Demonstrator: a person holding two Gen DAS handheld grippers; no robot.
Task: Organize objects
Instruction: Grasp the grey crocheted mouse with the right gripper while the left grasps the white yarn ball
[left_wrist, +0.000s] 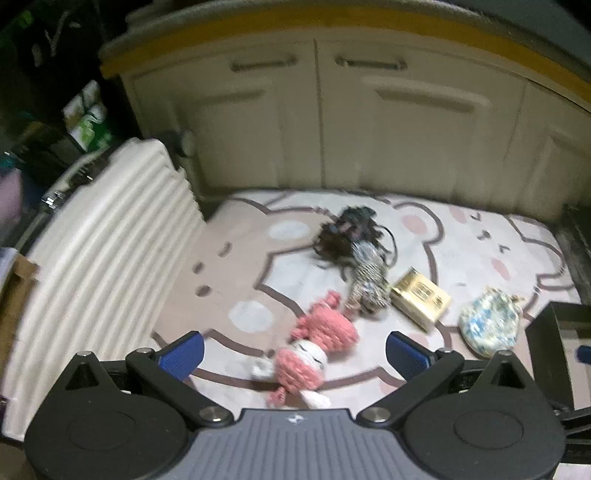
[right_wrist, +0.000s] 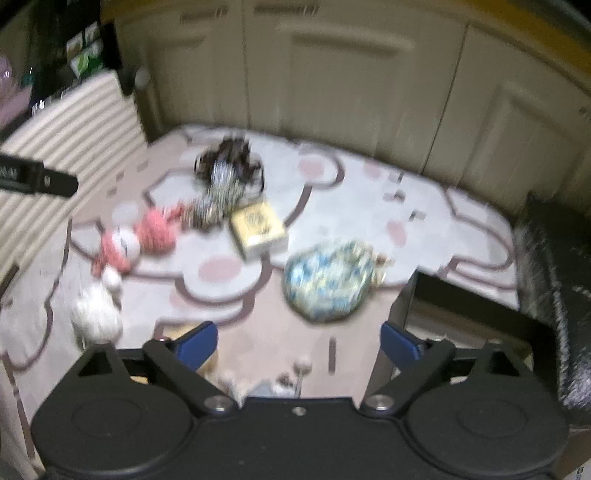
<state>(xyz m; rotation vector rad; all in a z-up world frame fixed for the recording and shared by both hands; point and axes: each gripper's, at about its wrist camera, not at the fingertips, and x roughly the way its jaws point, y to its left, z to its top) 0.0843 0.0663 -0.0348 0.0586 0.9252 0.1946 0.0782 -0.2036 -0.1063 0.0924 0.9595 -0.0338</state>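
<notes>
Both grippers hang above a bear-patterned rug (left_wrist: 221, 295) in front of cream cabinets (left_wrist: 332, 129). The left gripper (left_wrist: 295, 350) is spread wide and empty over a pink knitted doll (left_wrist: 317, 343). The right gripper (right_wrist: 299, 343) is also spread, grasping nothing, just short of a blue floral pouch (right_wrist: 328, 284). Between doll and pouch lie a striped fabric toy (left_wrist: 365, 277) and a small yellow box (left_wrist: 421, 299), with a dark tangled bundle (left_wrist: 347, 229) behind.

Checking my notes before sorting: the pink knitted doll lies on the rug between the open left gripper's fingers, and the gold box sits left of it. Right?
Nearly. The gold box sits right of the pink knitted doll, not left, as the left wrist view shows. The rest holds: the left gripper is open.
</notes>
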